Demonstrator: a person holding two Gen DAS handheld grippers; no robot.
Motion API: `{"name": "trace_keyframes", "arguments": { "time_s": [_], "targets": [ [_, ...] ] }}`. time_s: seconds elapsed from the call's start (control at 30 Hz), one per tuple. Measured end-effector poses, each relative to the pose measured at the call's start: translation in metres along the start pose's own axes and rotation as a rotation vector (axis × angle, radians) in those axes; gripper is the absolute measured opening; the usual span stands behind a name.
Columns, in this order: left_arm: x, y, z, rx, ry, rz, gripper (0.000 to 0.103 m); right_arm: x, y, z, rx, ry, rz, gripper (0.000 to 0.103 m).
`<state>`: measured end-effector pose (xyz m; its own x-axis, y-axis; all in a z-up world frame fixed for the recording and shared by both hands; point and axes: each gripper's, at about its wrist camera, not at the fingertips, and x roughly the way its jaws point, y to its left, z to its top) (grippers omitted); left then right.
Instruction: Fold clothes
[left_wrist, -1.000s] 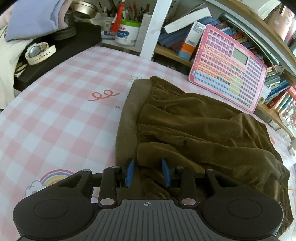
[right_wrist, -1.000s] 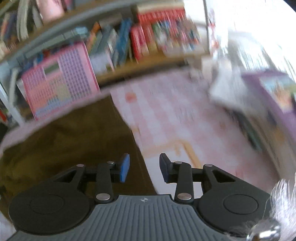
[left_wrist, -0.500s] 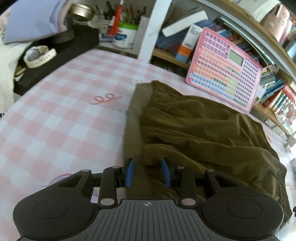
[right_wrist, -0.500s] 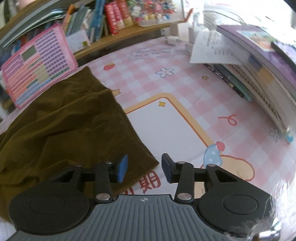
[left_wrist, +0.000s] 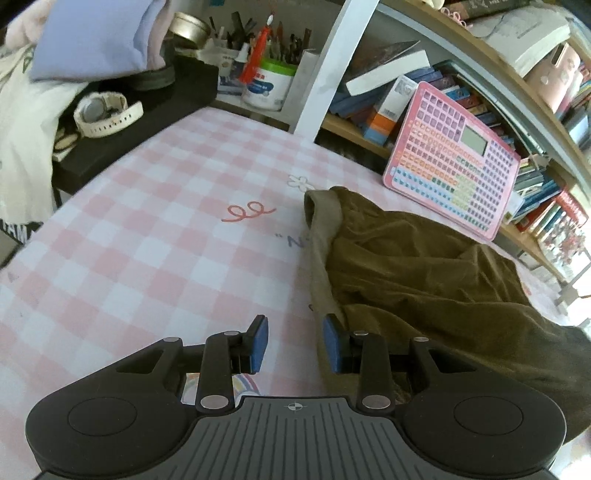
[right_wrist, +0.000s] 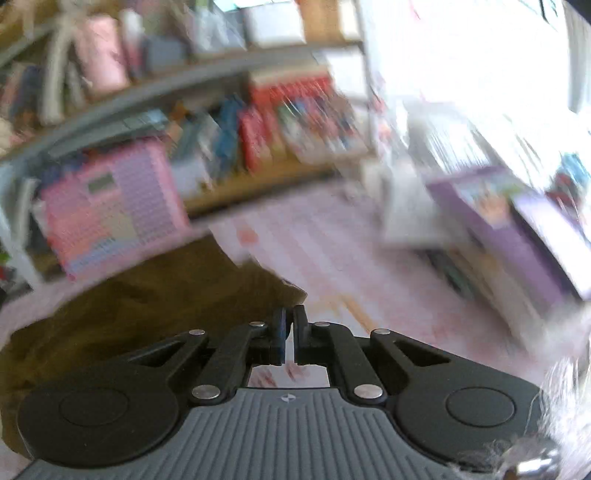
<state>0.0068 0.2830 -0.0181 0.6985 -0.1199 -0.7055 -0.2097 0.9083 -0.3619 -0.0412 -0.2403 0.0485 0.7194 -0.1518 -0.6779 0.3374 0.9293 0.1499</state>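
A brown velvety garment (left_wrist: 424, 266) lies crumpled on the pink checked tablecloth (left_wrist: 147, 240), its lighter waistband (left_wrist: 321, 229) along its left edge. My left gripper (left_wrist: 294, 332) is open low over the cloth. Its right finger (left_wrist: 330, 334) touches the waistband's near end, and bare cloth lies between the fingers. The right wrist view is blurred by motion. There the garment (right_wrist: 147, 306) fills the lower left, and its corner (right_wrist: 291, 291) comes to a point at my right gripper (right_wrist: 289, 325), whose fingers are shut on it.
A pink toy keyboard (left_wrist: 454, 158) leans on the bookshelf behind the garment. A black box holding a white watch (left_wrist: 107, 112) and folded clothes stands at back left. Purple books (right_wrist: 517, 221) are stacked at right.
My left gripper has slid left off the garment to its waistband edge and stayed open. My right gripper has shut on the garment's corner, and its view swings upward, blurred.
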Motion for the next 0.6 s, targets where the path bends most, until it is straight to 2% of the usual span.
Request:
{"name": "trace_keyframes", "arguments": {
  "time_s": [0.07, 0.1, 0.13, 0.2, 0.27, 0.43, 0.6],
  "targets": [
    [0.003, 0.001, -0.002, 0.000, 0.030, -0.025, 0.035, 0.028, -0.013, -0.021, 0.039, 0.153, -0.092, 0.005],
    [0.004, 0.001, -0.004, 0.005, 0.042, -0.032, 0.036, 0.038, -0.018, -0.032, 0.066, 0.205, -0.142, 0.006],
    [0.005, 0.000, -0.005, 0.013, 0.053, -0.037, 0.039, 0.041, -0.022, -0.040, 0.083, 0.220, -0.170, 0.008],
    [0.007, -0.001, -0.009, 0.017, 0.072, -0.048, 0.045, 0.040, -0.023, -0.049, 0.101, 0.211, -0.191, 0.011],
    [0.009, -0.002, -0.012, 0.026, 0.094, -0.061, 0.046, 0.038, -0.018, -0.050, 0.098, 0.193, -0.187, 0.022],
    [0.015, -0.006, -0.015, 0.032, 0.117, -0.115, 0.046, 0.038, -0.003, -0.047, 0.072, 0.151, -0.166, 0.026],
    [0.016, -0.008, -0.015, 0.035, 0.130, -0.142, 0.046, 0.048, 0.007, -0.048, 0.060, 0.158, -0.186, 0.027]
  ]
}}
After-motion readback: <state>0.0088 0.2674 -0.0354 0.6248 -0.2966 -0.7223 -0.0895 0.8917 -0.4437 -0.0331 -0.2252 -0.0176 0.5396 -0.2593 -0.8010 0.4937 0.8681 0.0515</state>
